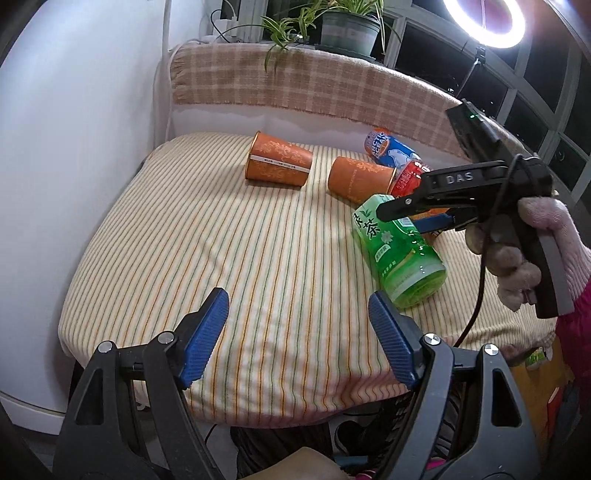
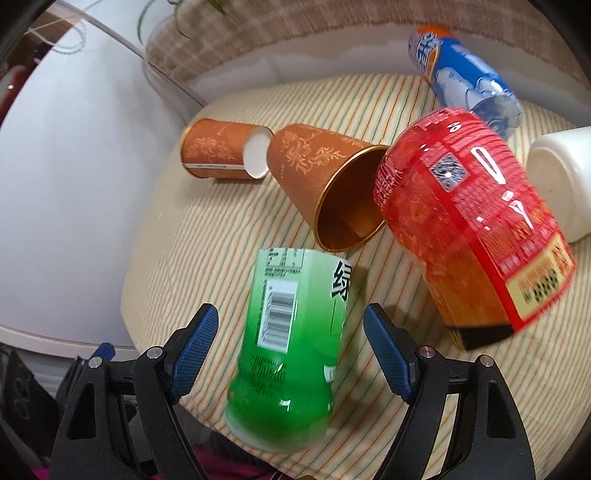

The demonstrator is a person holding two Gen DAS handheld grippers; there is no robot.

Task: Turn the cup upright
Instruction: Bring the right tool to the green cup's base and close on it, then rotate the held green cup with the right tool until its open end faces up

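Two orange patterned cups lie on their sides on the striped cloth. The far one (image 1: 277, 163) (image 2: 221, 153) lies at the back. The nearer one (image 1: 360, 178) (image 2: 325, 177) lies beside it, its open mouth toward the red bottle. My left gripper (image 1: 298, 339) is open and empty above the near part of the cloth. My right gripper (image 2: 290, 354) is open above the lying green bottle (image 2: 291, 350) (image 1: 399, 251), its fingers either side of it without touching. The right gripper also shows in the left wrist view (image 1: 417, 218), short of the nearer cup.
A red bottle (image 2: 469, 221) lies right of the nearer cup, a blue bottle (image 2: 461, 77) (image 1: 391, 147) behind it, a white bottle (image 2: 561, 177) at the far right. A plaid-covered backrest (image 1: 314, 88) and a potted plant (image 1: 347, 29) stand behind. The table's front edge (image 1: 258, 417) is near.
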